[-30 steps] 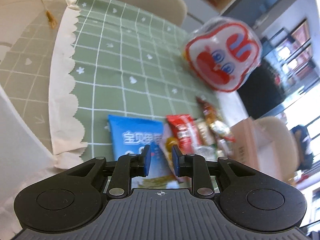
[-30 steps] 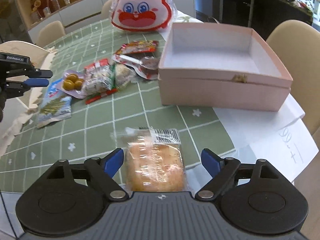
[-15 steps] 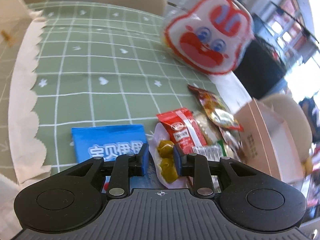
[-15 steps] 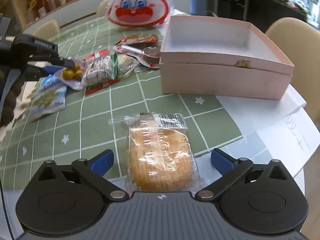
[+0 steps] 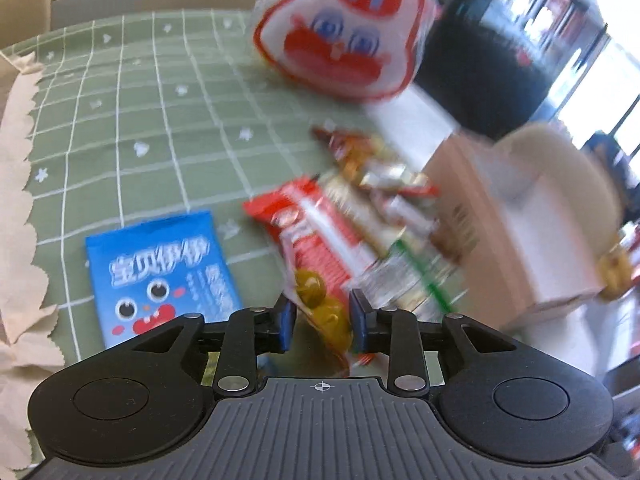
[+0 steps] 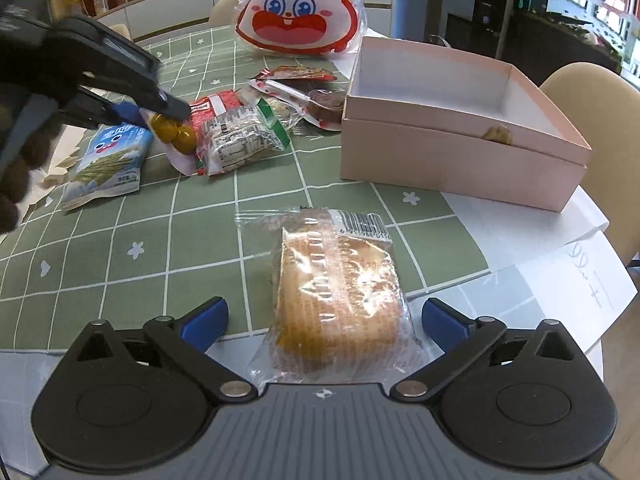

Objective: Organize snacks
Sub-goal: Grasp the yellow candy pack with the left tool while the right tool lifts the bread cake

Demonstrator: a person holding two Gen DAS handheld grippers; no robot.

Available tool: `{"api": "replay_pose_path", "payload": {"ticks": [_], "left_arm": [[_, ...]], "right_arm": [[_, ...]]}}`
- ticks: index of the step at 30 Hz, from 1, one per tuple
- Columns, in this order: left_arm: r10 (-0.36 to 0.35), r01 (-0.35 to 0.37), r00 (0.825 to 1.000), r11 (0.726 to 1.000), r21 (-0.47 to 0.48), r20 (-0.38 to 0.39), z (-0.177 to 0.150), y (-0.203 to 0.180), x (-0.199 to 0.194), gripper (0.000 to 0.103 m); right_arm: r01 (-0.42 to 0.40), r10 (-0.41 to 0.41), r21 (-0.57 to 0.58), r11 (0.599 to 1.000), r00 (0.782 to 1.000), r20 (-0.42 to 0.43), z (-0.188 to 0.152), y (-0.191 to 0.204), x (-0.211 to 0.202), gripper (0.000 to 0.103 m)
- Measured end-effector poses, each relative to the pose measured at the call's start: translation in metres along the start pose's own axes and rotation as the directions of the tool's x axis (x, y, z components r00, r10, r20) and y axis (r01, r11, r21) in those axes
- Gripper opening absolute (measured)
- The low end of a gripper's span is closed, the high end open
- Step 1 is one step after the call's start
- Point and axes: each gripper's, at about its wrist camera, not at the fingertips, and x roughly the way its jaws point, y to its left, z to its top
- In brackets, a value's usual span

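**Two grippers close in on table snacks**

The left gripper (image 5: 322, 322), jaws just widening, straddles a pouch of green olives (image 5: 320, 304) beside the blue snack packet (image 5: 160, 276). The right gripper (image 6: 324, 322) gapes wide around a wrapped bread slice (image 6: 338, 300), near the pink box (image 6: 460, 152).

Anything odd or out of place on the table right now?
Nothing damaged or spilled. Snack packets lie in a loose overlapping pile beside the pink box, which is nearly empty. The bread packet sits apart near the table edge.
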Motion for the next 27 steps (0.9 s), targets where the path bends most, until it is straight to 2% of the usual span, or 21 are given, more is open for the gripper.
{"api": "replay_pose_path", "payload": {"ticks": [3,7,11,14,17,20,23,25,27], "left_arm": [[-0.001,0.001,1.000,0.999,-0.035,-0.002,-0.004,0.004,0.005,0.036],[-0.036,0.036,0.999,0.999,-0.027,0.001,-0.007,0.006,0.002,0.028],[-0.078,0.078,0.997,0.993,-0.091,-0.004,-0.019,0.007,-0.012,0.024],[-0.096,0.096,0.995,0.995,-0.002,-0.038,-0.039,-0.010,-0.025,0.024],[-0.162,0.170,0.979,0.984,0.058,-0.121,-0.063,-0.026,-0.036,0.024],[-0.193,0.209,0.965,0.975,0.078,-0.179,-0.084,-0.036,-0.040,0.023],[-0.201,0.217,0.963,0.974,0.070,-0.182,-0.090,-0.038,-0.041,0.023],[-0.195,0.211,0.963,0.975,0.072,-0.185,-0.088,-0.040,-0.041,0.023],[-0.190,0.210,0.962,0.973,0.090,-0.194,-0.089,-0.042,-0.043,0.023]], "right_arm": [[-0.003,0.003,-0.004,1.000,1.000,0.003,-0.002,0.000,-0.001,0.103],[-0.003,0.004,-0.005,1.000,1.000,0.017,-0.006,0.000,-0.003,0.103],[-0.002,0.003,-0.005,1.000,1.000,0.025,-0.007,0.000,-0.003,0.103],[-0.002,0.002,-0.004,1.000,0.999,0.033,-0.008,0.000,-0.004,0.103],[-0.001,0.001,-0.005,1.000,0.999,0.047,-0.011,0.000,-0.004,0.103],[-0.001,0.002,-0.007,1.000,0.998,0.057,-0.012,0.000,-0.005,0.103],[-0.006,0.007,-0.007,1.000,0.998,0.058,-0.012,-0.002,-0.005,0.103],[-0.015,0.016,-0.006,1.000,0.998,0.056,-0.011,-0.004,-0.007,0.097],[-0.035,0.034,0.006,0.999,0.997,0.070,-0.008,-0.010,-0.012,0.096]]}}
